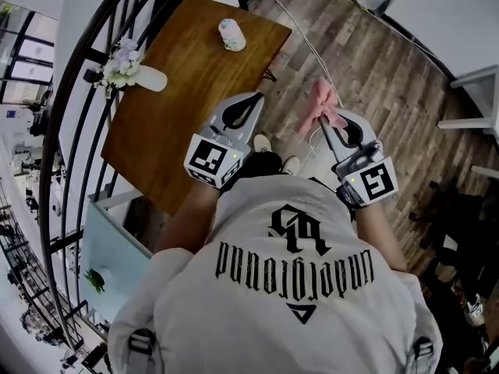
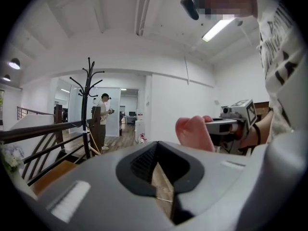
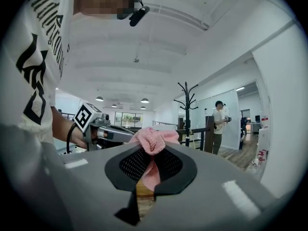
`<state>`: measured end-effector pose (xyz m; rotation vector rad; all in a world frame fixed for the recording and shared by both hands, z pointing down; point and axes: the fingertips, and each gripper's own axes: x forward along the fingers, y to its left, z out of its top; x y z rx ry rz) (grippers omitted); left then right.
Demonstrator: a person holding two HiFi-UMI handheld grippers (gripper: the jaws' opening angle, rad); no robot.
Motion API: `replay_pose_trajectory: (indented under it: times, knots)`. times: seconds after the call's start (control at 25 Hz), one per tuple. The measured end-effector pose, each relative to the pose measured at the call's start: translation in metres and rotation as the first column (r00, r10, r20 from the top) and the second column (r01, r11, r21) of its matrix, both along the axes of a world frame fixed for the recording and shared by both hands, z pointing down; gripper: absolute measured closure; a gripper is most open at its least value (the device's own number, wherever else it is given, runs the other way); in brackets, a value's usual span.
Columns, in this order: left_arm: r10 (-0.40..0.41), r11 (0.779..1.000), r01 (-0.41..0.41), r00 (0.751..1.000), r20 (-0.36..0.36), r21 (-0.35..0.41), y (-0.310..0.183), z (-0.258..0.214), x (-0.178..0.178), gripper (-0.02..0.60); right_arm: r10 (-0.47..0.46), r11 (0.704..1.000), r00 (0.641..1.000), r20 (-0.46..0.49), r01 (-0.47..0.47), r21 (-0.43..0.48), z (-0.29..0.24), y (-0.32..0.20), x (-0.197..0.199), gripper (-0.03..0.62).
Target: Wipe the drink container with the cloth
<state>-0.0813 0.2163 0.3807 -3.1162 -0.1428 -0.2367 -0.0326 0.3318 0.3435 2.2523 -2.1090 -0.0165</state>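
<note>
We hold the left gripper (image 1: 251, 101) with jaws together and empty, by the wooden table (image 1: 179, 123). The right gripper (image 1: 323, 127) is clamped on the pink cloth (image 1: 320, 101). The drink container (image 1: 231, 34) stands at the table's far end, apart from both.

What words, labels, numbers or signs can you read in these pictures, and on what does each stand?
"Underground", gothic letters, upside down in the head view, on the shirt.
Emblem above it: stylised, unreadable.
Cubes on left claw and right claw: square patterns, no letters.
Container on the table: print too small to read.
</note>
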Motion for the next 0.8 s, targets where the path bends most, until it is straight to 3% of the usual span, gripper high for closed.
replay_pose_trajectory:
  times: [0.36, 0.8]
  knots:
    - [0.002, 1.000, -0.002, 1.000, 0.001, -0.015, -0.027, 0.017, 0.040, 0.532, -0.023, 1.000, 0.999, 0.031, 0.023, 0.008, 0.002, -0.030, 0.033, 0.568]
    - [-0.070, 0.998, 0.070, 0.998, 0.008, -0.004, -0.116, 0.023, 0.076, 0.532, -0.087, 0.996, 0.996, -0.027, 0.087, -0.014, -0.002, -0.122, 0.080, 0.568]
